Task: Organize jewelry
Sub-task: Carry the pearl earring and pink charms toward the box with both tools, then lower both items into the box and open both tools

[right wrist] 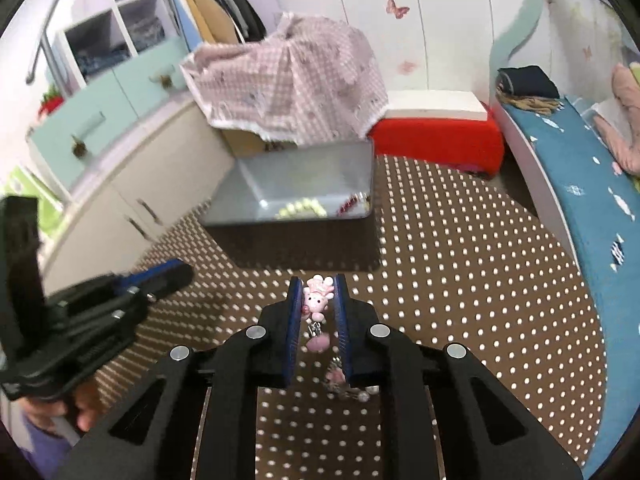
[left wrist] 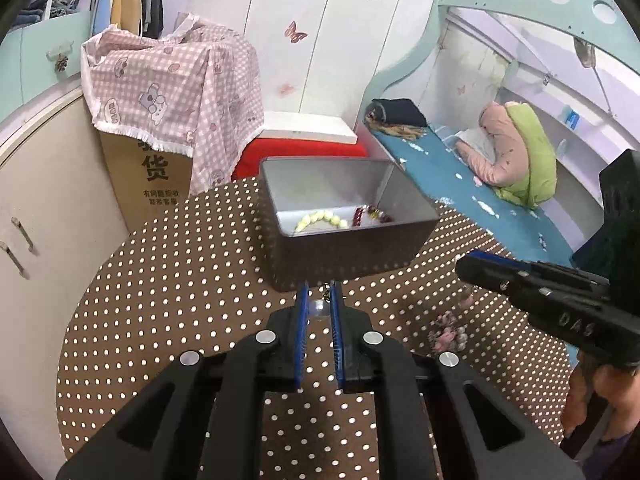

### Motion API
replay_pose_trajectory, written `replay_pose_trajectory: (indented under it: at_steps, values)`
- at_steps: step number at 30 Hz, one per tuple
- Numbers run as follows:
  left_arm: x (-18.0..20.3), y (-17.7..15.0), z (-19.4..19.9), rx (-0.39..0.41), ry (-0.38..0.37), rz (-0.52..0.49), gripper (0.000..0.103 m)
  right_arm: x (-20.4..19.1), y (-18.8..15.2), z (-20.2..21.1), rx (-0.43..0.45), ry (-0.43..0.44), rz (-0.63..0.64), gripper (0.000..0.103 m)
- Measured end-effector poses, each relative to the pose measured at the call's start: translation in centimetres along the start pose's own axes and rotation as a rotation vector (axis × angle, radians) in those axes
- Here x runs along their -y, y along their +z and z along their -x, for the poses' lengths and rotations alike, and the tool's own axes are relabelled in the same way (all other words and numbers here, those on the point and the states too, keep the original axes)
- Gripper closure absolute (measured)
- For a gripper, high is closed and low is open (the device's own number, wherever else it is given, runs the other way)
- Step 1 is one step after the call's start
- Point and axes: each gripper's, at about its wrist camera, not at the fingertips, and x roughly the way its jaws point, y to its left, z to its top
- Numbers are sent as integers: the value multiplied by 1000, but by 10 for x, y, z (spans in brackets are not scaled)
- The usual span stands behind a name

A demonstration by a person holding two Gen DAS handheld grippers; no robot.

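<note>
A grey metal box [left wrist: 340,256] stands on the round polka-dot table [left wrist: 180,280]. Inside lie a pale yellow bead bracelet [left wrist: 320,218] and a dark red bead piece [left wrist: 370,214]. My left gripper [left wrist: 319,300] is shut on a clear bead trinket [left wrist: 318,307] with a small chain, just before the box's near wall. My right gripper [right wrist: 317,294] is shut on a pink charm bracelet [right wrist: 316,300]; its beads hang below, over the table. It appears in the left wrist view [left wrist: 472,260] with the pink charms [left wrist: 448,328] dangling. The box also shows in the right wrist view [right wrist: 296,208].
A cardboard box under a pink checked cloth [left wrist: 172,80] and a red stool [left wrist: 300,156] with a white board stand behind the table. A bed with a blue sheet [left wrist: 480,200] is to the right, cabinets [left wrist: 40,200] to the left.
</note>
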Motion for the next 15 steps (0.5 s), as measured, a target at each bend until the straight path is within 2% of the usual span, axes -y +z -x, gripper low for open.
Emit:
replay_pose_trajectory:
  at_steps: [2, 10, 15]
  values:
    - [1, 5, 3, 7, -10, -6, 94, 1, 7, 8, 17, 29, -12, 86]
    - [11, 36, 12, 45, -52, -48, 94, -4, 36, 25, 69, 52, -5, 86]
    - [12, 60, 11, 69, -36, -62, 94, -7, 57, 22, 91, 49, 2, 86]
